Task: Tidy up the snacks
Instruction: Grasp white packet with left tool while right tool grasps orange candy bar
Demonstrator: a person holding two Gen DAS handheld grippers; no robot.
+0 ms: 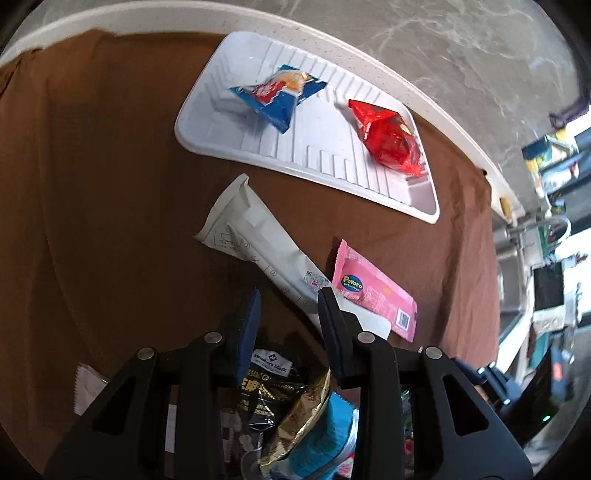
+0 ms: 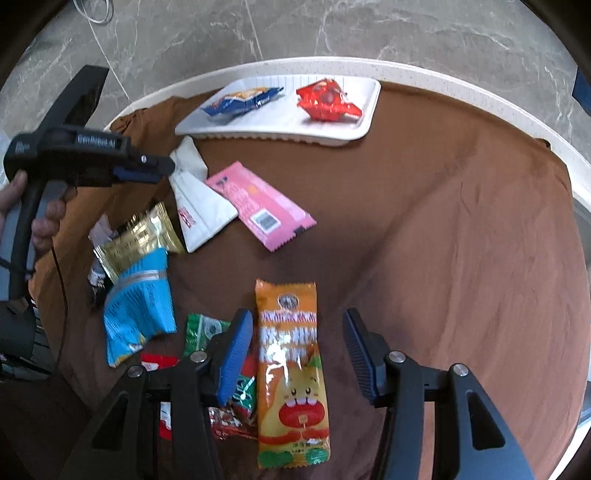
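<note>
A white tray (image 1: 240, 66) (image 2: 288, 114) at the far edge of the table holds a blue snack packet (image 1: 277, 94) (image 2: 242, 99) and a red one (image 1: 388, 136) (image 2: 327, 99). On the brown cloth lie a white packet (image 1: 255, 243) (image 2: 199, 199), a pink one (image 1: 373, 291) (image 2: 258, 206), a gold-black one (image 1: 280, 398) (image 2: 144, 236), a light-blue one (image 1: 321, 435) (image 2: 138, 306) and an orange one (image 2: 291, 369). My left gripper (image 1: 290, 321) (image 2: 162, 166) hovers above the white and gold-black packets, narrowly open and holding nothing. My right gripper (image 2: 297, 339) stands open over the orange packet, pads apart from it.
Green (image 2: 203, 328) and red (image 2: 229, 421) packets lie under the right gripper's left finger. A hand (image 2: 44, 221) holds the left gripper's handle. The cream table rim (image 2: 480, 81) curves round the brown cloth (image 2: 443, 221), with marble floor (image 2: 369, 29) beyond.
</note>
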